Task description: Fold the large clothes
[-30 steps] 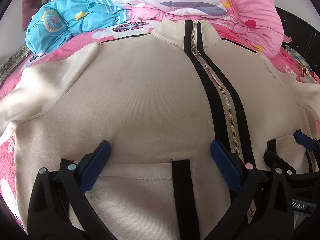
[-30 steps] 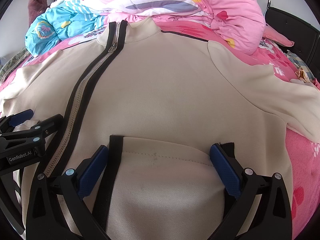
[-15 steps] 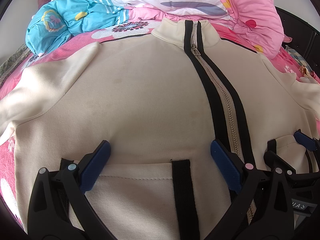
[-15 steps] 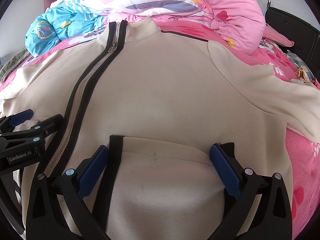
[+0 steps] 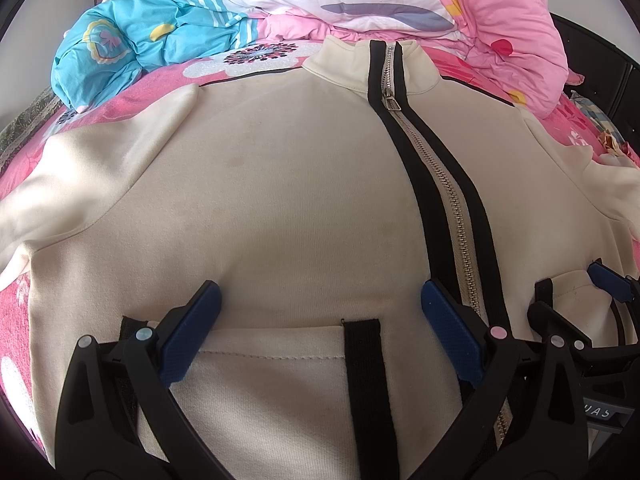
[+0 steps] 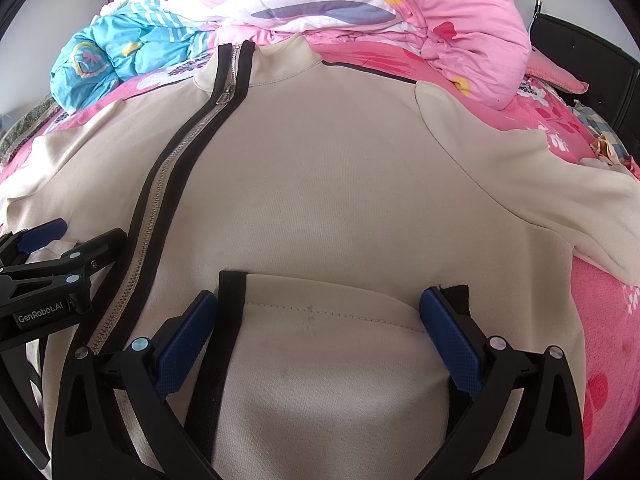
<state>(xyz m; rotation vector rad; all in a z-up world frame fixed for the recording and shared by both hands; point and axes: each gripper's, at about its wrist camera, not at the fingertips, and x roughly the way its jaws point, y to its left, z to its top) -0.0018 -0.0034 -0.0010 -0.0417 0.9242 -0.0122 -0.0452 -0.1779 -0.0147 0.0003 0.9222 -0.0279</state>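
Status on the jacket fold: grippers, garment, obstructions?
Left gripper and right gripper open, over the hem pockets. Jacket flat, zipped, unfolded on the bed. Quilts heaped beyond the collar, off the jacket.

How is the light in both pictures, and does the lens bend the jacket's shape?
Left wrist view: bright daylight, sunlit patches on the cream jacket, whose zipper curves from fisheye distortion. Right wrist view: similar light, soft shadow on the folded hem, dark corners.
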